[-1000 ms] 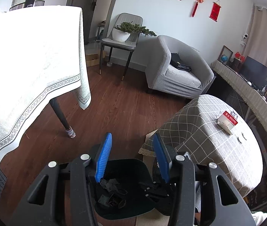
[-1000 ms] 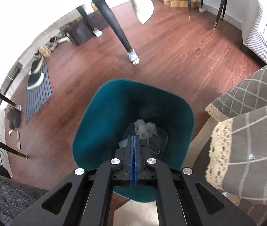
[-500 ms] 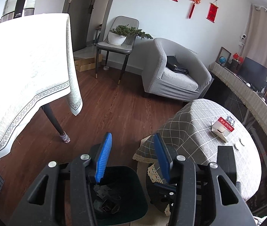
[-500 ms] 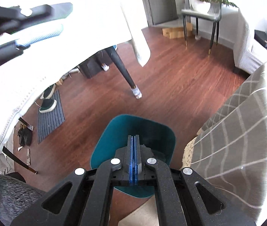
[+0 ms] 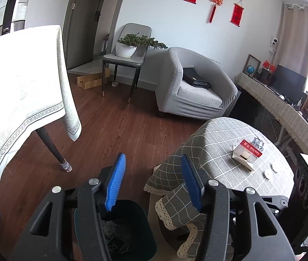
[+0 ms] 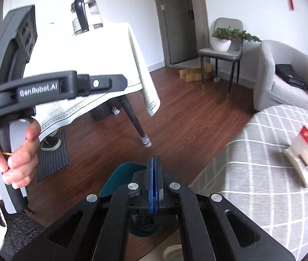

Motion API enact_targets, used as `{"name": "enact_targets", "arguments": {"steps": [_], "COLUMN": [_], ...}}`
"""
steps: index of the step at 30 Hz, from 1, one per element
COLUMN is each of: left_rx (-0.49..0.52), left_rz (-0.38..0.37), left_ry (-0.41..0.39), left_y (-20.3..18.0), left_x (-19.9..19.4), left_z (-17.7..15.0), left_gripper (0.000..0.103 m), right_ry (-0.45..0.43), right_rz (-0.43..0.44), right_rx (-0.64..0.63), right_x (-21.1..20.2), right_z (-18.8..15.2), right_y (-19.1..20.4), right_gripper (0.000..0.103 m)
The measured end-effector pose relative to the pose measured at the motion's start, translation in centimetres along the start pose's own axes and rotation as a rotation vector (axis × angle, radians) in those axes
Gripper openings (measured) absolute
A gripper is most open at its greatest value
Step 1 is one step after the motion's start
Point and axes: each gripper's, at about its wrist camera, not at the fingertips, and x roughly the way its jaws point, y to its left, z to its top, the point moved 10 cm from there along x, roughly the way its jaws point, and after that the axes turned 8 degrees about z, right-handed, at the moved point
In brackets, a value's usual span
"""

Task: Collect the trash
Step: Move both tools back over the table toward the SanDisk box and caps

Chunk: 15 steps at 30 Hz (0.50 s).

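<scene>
A dark teal trash bin stands on the wood floor below my left gripper, with crumpled trash inside. The left gripper is open and empty, high above the bin. My right gripper is shut with nothing between its blue pads, above the bin's rim. A red and white box lies on the round checked table; the box also shows in the right wrist view. The left gripper's body and the hand holding it show at the left of the right wrist view.
A dining table with a white cloth and a dark leg stands left. A grey armchair and a chair with a potted plant stand at the back. A glass kettle sits on the white table.
Both grippers have risen and tilted up away from the bin, which now sits low in both views. The right stayed shut, the left stayed open.
</scene>
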Motion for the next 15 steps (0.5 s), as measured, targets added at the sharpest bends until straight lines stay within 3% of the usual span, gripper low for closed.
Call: {"name": "enact_targets", "arguments": {"steps": [15], "left_rx": [0.122], "left_rz": [-0.061], "left_ry": [0.033], "left_y": [-8.9], "left_x": [2.4], "left_z": [-1.7], "left_gripper": [0.06], "right_ry": [-0.097], "right_rz": [-0.139], "right_rx": [0.095], "right_x": [-7.4], "right_z": [-0.5], "right_y": [-8.4], "right_gripper": [0.001]}}
